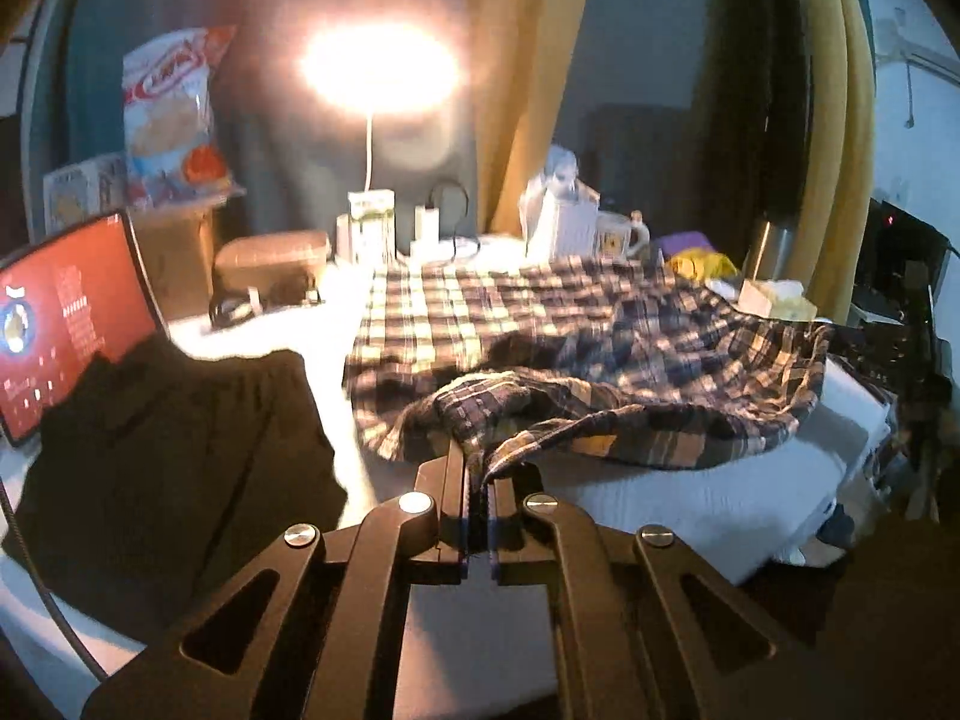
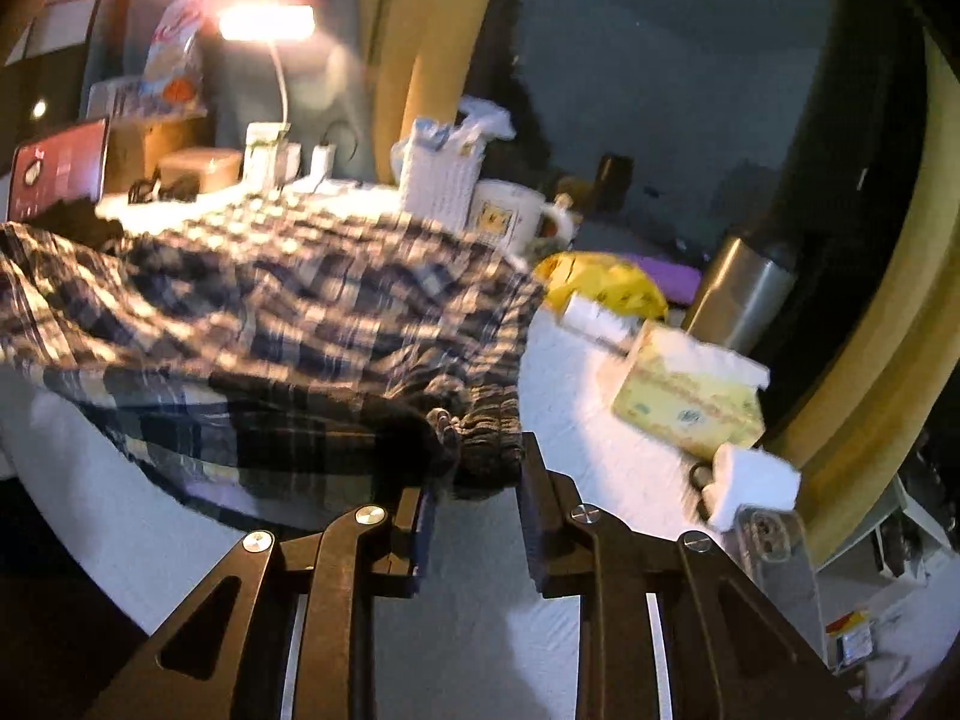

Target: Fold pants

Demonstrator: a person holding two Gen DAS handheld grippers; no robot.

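The plaid pants (image 1: 540, 324) lie spread and rumpled across a white table (image 1: 690, 498). My left gripper (image 1: 477, 468) is shut on a near edge of the cloth, which rises in a fold from between its fingers. In the right wrist view the pants (image 2: 270, 300) stretch away to the left, blurred. Their gathered elastic waistband (image 2: 486, 438) sits bunched between the fingers of my right gripper (image 2: 474, 480), filling the narrow gap, so the gripper is shut on it. Both held parts are lifted slightly off the table.
A black garment (image 1: 168, 438) lies left of the pants, beside a red-lit screen (image 1: 66, 312). Along the back stand a bright lamp (image 1: 378, 66), a white basket (image 2: 441, 174) and a mug (image 2: 510, 216). A tissue box (image 2: 690, 390), steel flask (image 2: 738, 294) and yellow bag (image 2: 600, 282) crowd the right.
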